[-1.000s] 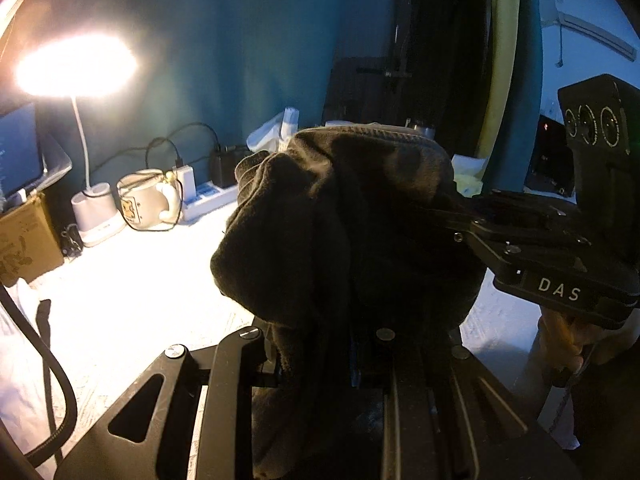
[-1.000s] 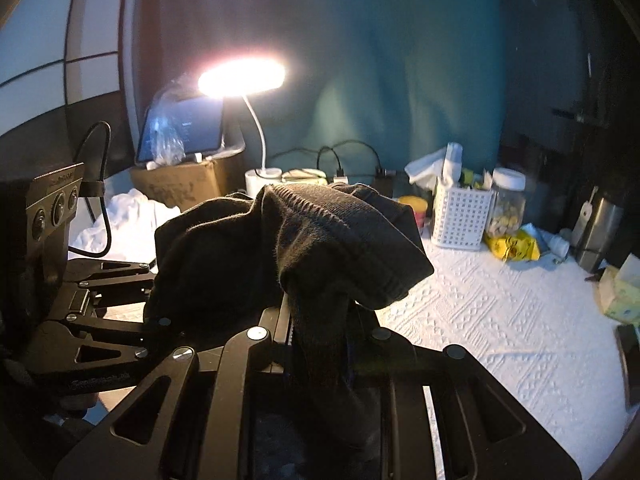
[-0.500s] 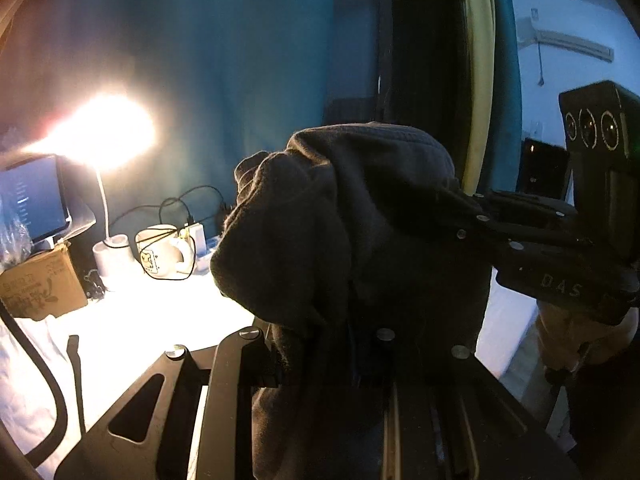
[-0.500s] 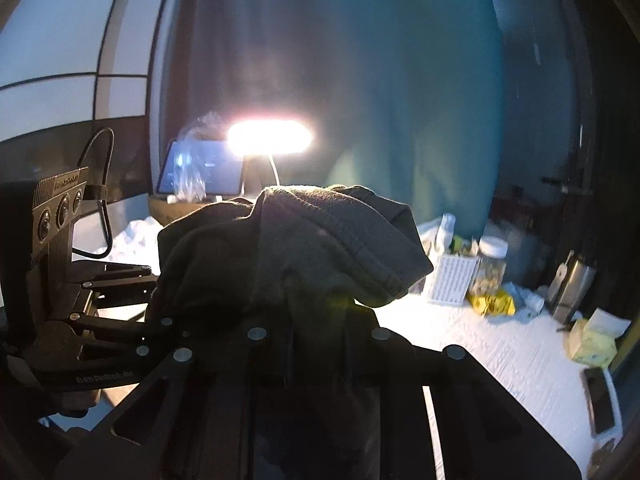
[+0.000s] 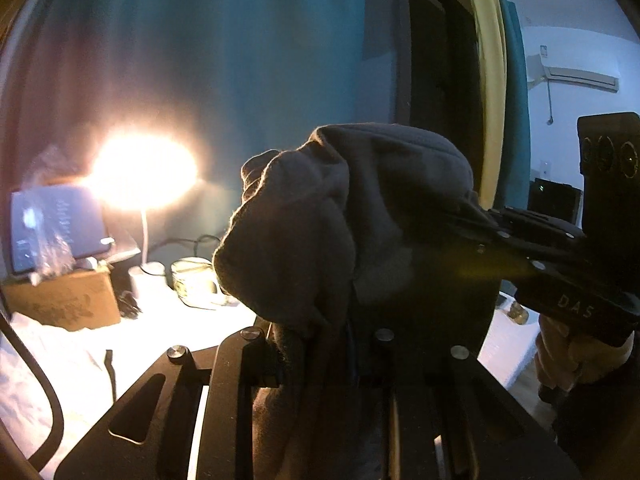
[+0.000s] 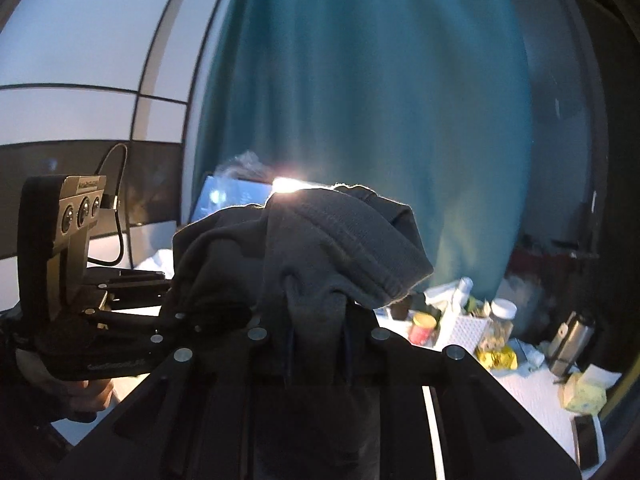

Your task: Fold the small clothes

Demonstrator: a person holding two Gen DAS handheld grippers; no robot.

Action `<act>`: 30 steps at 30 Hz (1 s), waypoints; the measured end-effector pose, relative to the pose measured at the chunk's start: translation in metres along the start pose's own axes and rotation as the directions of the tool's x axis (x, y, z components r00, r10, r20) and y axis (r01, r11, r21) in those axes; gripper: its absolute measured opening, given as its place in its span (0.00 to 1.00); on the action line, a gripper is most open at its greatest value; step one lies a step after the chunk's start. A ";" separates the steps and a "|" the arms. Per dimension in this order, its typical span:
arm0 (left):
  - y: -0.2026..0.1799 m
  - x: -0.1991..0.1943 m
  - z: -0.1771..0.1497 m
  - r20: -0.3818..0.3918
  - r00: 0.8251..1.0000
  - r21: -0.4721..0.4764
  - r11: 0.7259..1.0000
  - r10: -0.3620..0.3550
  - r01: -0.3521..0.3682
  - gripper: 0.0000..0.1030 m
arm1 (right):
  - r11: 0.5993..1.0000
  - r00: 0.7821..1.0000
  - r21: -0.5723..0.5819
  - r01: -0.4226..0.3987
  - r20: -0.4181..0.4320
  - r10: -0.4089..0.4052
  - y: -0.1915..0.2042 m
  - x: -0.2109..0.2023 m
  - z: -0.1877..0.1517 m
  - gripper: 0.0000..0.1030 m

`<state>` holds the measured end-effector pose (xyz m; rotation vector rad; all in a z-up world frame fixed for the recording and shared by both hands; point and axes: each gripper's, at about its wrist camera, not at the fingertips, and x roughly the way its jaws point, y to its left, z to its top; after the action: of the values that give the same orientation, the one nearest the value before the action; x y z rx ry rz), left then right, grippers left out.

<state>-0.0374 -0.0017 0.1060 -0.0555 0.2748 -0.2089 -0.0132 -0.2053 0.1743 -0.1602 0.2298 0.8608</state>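
The left tongs (image 5: 332, 340) are clenched on a bunched edge of the dark grey garment (image 5: 352, 220), and the right tongs (image 6: 316, 332) are clenched on another part of the same garment (image 6: 320, 248). The cloth mounds up over the tips of both tongs and hangs down between them, held up off the bench. In the left wrist view the right tongs (image 5: 492, 220) reach into the cloth from the right side, a hand (image 5: 576, 356) gripping their handle below. In the right wrist view the left tongs (image 6: 176, 304) come in from the left, just beside the cloth. Beyond the left tongs a lit lamp (image 5: 144, 172) glares above the white bench (image 5: 160, 332), with a cardboard box (image 5: 64, 300) to its left. Past the right tongs, to the right, stand a white basket (image 6: 464, 332) and a jar (image 6: 500, 320) before a teal curtain (image 6: 360, 100)
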 end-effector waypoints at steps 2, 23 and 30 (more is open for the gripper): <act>0.004 -0.008 0.003 0.015 1.000 0.007 1.000 0.018 -0.018 0.19 | 1.000 1.000 -0.010 -0.013 0.016 0.013 0.007 -0.001 0.006 0.18; 0.078 -0.074 -0.005 0.035 0.959 0.013 0.959 0.282 -0.283 0.19 | 0.964 0.963 -0.089 -0.249 0.081 0.256 0.106 0.028 0.044 0.18; 0.097 -0.064 -0.022 -0.018 0.949 0.010 0.949 0.316 -0.316 0.19 | 0.954 0.954 -0.058 -0.294 0.038 0.297 0.120 0.046 0.037 0.18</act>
<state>-0.0846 0.1065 0.0940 -0.0020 0.2979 0.1087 -0.0709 -0.0860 0.1922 -0.1563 0.1906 1.1684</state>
